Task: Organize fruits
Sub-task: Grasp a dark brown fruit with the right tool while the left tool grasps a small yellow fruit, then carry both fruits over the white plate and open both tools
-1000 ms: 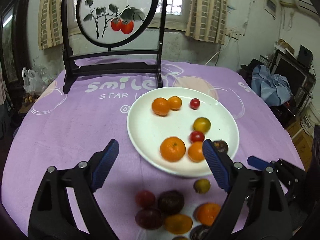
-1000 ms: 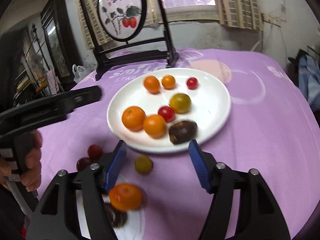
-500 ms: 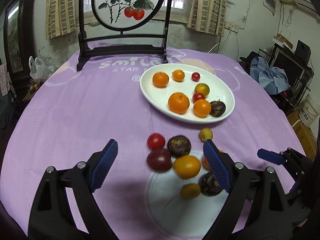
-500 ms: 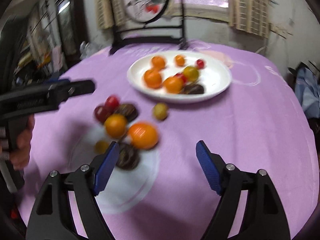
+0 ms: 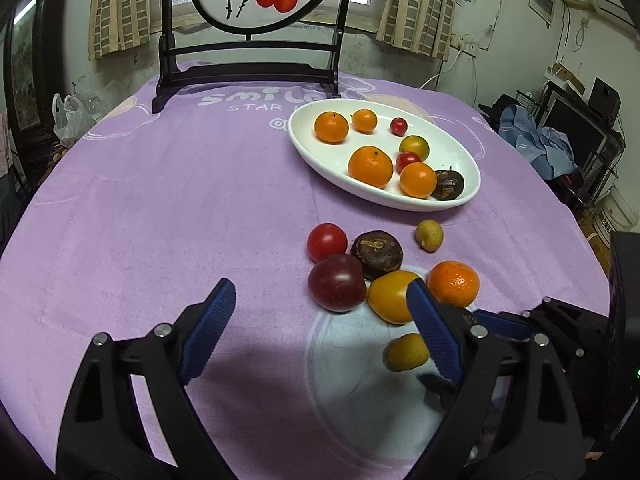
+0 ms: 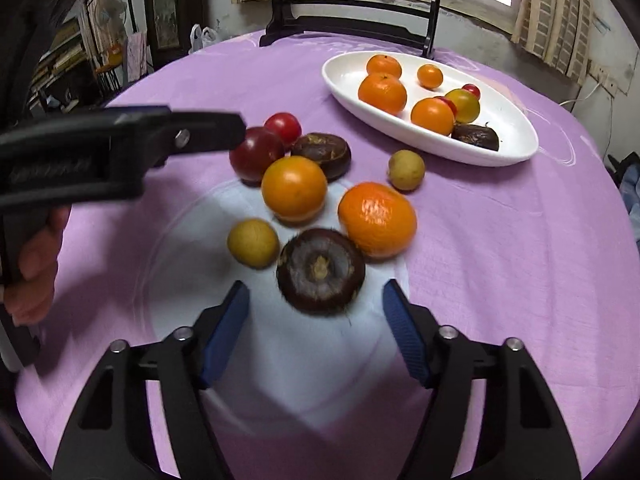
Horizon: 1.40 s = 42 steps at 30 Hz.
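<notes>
A white plate (image 5: pixel 320 162) (image 6: pixel 348 92) holds several oranges, tomatoes and a dark fruit. Loose fruit lies on the purple cloth in front of it: a red tomato (image 5: pixel 327 241) (image 6: pixel 283 126), a dark red tomato (image 5: pixel 337 282) (image 6: pixel 256 153), a brown fruit (image 5: pixel 377 254) (image 6: pixel 322 154), an orange tomato (image 5: pixel 390 295) (image 6: pixel 294 188), a tangerine (image 5: pixel 453 283) (image 6: pixel 377 220), small yellow fruits (image 5: pixel 429 235) (image 6: pixel 253 242). A dark brown fruit (image 6: pixel 320 270) lies just ahead of my open, empty right gripper (image 6: pixel 316 334). My left gripper (image 5: pixel 320 332) is open and empty, near the pile.
A black-framed round screen (image 5: pixel 256 28) stands at the table's far edge. The left gripper's arm (image 6: pixel 120 148) reaches in from the left in the right wrist view. A pale circle is printed on the cloth (image 5: pixel 352 380). Clutter and shelves stand beyond the table at right (image 5: pixel 568 140).
Both grippers have pulled back from the plate toward the loose fruit pile. The right gripper now has the dark brown fruit just ahead of its jaws. Both stay open.
</notes>
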Available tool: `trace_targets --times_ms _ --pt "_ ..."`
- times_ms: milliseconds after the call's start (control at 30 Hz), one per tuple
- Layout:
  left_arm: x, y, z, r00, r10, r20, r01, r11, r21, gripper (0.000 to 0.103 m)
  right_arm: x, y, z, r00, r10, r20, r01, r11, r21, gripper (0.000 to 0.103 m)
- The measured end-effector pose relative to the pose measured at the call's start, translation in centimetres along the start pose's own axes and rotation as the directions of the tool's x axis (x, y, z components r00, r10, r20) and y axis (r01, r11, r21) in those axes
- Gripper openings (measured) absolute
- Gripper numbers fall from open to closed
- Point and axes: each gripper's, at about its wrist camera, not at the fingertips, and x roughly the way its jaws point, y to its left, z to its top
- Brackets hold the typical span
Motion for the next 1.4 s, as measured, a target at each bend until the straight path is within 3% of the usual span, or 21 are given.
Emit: trace_targets --times_ms 33,233,467,667,767,833,867,933,1167,1400 --pt "0.0 -0.1 0.0 1.0 -0.006 -0.002 0.006 1.0 0.0 0.089 0.0 -0.1 0.2 1.0 0.004 0.004 -0.004 1.0 0.004 0.043" --pt "0.2 -1.2 -0.6 0.999 -0.031 -0.037 0.033 0.998 0.045 0.089 -0.5 -1.0 0.0 0.998 0.057 0.021 -0.058 0.997 0.047 0.043" --pt "0.8 -3.0 -1.6 0.995 -0.056 -0.083 0.065 0.992 0.108 0.089 -4.0 -5.1 -1.5 0.993 0.024 0.115 -0.044 0.983 0.176 0.042" --pt "1.5 -4.2 -2.6 0.992 -0.052 -0.116 0.068 0.988 0.141 0.087 -4.3 -6.5 -2.2 0.992 0.017 0.125 -0.045 0.973 0.225 0.042" --pt "2.0 -5.1 -3.1 0.992 -0.031 -0.122 0.053 0.983 0.178 0.07 -4.3 -6.1 -2.2 0.992 0.025 0.124 -0.05 0.977 0.206 0.042" --pt "2.8 -5.5 -3.3 0.988 -0.036 -0.153 0.065 0.98 0.186 0.047 -4.4 -6.0 -2.2 0.991 0.033 0.131 -0.059 0.978 0.2 0.042" --pt "3.0 -5.6 -3.4 0.989 -0.023 -0.149 0.052 0.98 0.193 0.045 -4.5 -6.0 -2.2 0.99 0.038 0.134 -0.064 0.978 0.198 0.042" --pt "3.0 -6.0 -3.5 0.99 -0.031 -0.14 0.06 0.976 0.21 0.028 -4.4 -6.0 -2.2 0.99 0.041 0.132 -0.067 0.977 0.201 0.042" --pt "2.0 -6.5 -3.1 0.995 -0.014 -0.103 0.038 0.97 0.24 0.028 -4.5 -6.2 -2.3 0.99 0.04 0.138 -0.069 0.975 0.212 0.042" --pt "-0.7 -6.4 -0.8 0.996 -0.054 -0.066 0.068 0.971 0.23 0.027 -5.4 -6.0 -2.0 0.985 -0.007 0.17 -0.03 0.975 0.219 0.042"
